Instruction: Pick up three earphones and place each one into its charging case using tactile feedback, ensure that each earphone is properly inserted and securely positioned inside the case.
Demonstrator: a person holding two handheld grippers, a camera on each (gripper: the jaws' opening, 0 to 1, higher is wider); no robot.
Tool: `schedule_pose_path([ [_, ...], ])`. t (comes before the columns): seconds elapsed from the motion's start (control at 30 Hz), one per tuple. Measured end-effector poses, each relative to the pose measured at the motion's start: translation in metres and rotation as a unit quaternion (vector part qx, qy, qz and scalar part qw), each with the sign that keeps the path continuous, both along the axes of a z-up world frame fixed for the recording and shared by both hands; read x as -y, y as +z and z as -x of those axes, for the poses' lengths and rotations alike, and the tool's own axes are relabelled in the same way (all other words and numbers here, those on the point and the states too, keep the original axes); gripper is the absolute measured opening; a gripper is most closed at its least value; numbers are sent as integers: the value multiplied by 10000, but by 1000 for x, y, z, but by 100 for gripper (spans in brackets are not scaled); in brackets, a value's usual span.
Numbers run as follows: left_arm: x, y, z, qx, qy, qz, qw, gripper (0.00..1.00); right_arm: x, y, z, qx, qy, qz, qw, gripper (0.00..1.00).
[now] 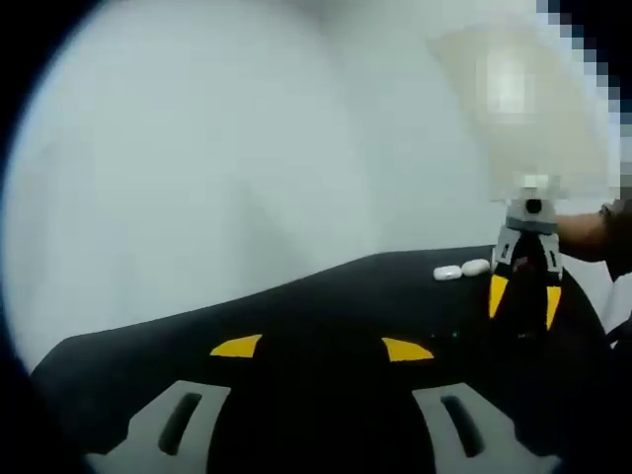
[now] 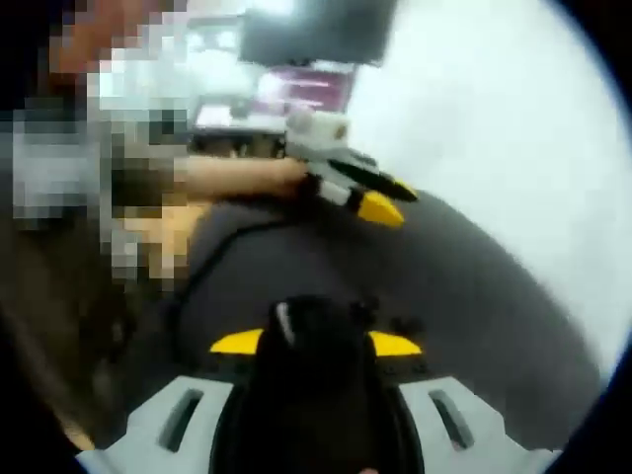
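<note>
Two small white earphone pieces [image 1: 447,272] [image 1: 476,266] lie side by side on the black table [image 1: 326,306], far ahead and to the right of my left gripper [image 1: 322,348]. Its yellow-tipped jaws stand wide apart with only table between them. My right gripper [image 1: 523,296] comes in from the right, just right of the white pieces, tips pointing down. In the right gripper view, my right gripper [image 2: 316,343] has a blurred black object [image 2: 314,331], apparently a charging case, filling the gap between its jaws. My left gripper [image 2: 351,193] shows beyond it, held by a hand [image 2: 237,178].
A pale wall [image 1: 197,168] stands behind the table's far edge. A person's arm [image 1: 592,235] reaches in from the right. In the right gripper view, blurred shelves and a dark screen [image 2: 316,35] sit in the background.
</note>
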State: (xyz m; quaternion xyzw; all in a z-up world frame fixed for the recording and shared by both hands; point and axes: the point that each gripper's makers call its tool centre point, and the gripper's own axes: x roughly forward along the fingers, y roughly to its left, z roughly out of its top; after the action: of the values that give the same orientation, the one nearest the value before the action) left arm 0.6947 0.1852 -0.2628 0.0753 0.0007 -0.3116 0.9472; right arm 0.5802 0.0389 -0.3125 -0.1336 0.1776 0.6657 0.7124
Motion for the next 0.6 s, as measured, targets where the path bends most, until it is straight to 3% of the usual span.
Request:
schedule_pose_path([
  [0.07,1,0,0,14,-24,-3,10000,43,-1,9,-6,-809,-359,-549,9946,41],
  [0.1,1,1,0,13,-33,0,10000,43,-1,13,-8,-1067,-433,-736,9906,41],
  [0.13,1,0,0,10,-45,-1,10000,43,-2,16,-12,-1427,-611,-957,9832,41],
  [0.2,1,-1,1,-5,-47,-10,10000,43,0,2,-17,-1731,-733,-692,9797,41],
  [0.23,1,-1,1,-13,-52,-25,10000,43,-4,1,-19,-1794,-813,-775,9773,37],
  [0.27,1,-2,1,-22,-56,-35,10000,43,-8,3,-23,-1452,-723,-881,9828,33],
  [0.3,2,-2,1,-17,-65,-45,10000,43,-11,1,-20,-1703,-784,-825,9788,33],
  [0.43,4,1,3,18,-137,6,9999,44,-20,-2,-5,-1373,-436,-615,9877,33],
  [0.5,13,13,10,90,-423,391,9983,46,-21,-1,-2,-969,-418,-508,9931,34],
  [0.6,34,44,39,593,-1255,910,9861,49,-20,-2,3,147,-161,-356,9991,36],
])
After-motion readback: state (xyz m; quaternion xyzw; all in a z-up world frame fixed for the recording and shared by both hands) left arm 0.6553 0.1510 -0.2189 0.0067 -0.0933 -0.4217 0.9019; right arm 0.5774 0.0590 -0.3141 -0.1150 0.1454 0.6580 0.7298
